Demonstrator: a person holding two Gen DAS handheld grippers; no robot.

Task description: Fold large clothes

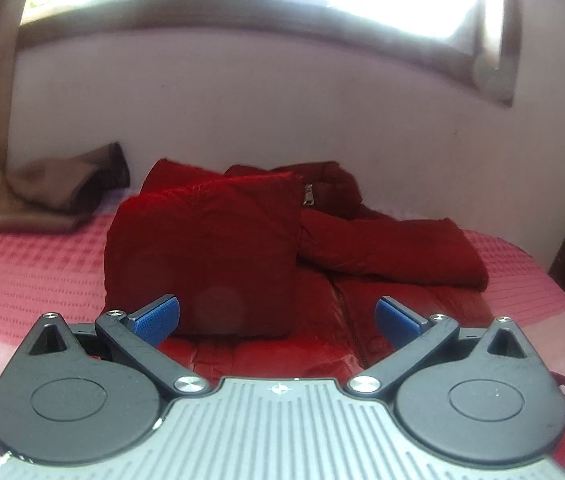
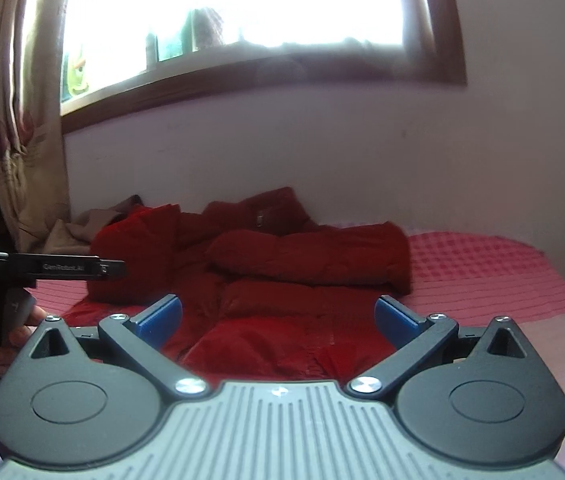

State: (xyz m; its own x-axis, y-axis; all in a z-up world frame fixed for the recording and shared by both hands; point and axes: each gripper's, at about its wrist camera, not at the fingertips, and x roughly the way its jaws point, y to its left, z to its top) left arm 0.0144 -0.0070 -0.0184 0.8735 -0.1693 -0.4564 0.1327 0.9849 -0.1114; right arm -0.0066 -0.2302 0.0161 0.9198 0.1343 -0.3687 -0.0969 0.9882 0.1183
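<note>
- Red padded jacket (image 1: 322, 248), glossy and quilted, lies spread on the pink waffle-weave bed cover (image 1: 34, 264) straight ahead of both claws, its hem closest to them and its collar at the far end by the wall.
- Left claw (image 1: 277, 316) is wide open and holds nothing; a folded-over panel of the jacket stands up just beyond its left finger.
- Right claw (image 2: 278, 316) is likewise spread wide and empty, hovering over the jacket's near hem.
- One sleeve (image 2: 310, 256) lies across the chest, ahead of the right claw, so the sides look partly folded in already.
- Likely next: pinch the hem at both corners and carry it toward the collar.
- Bite deep into the puffy fabric; slick shell may slip from a shallow pinch.
- Lift both corners level so the sleeve stays tucked.
- Brown crumpled cloth (image 1: 54, 196) sits far left; keep clear of it.
</note>
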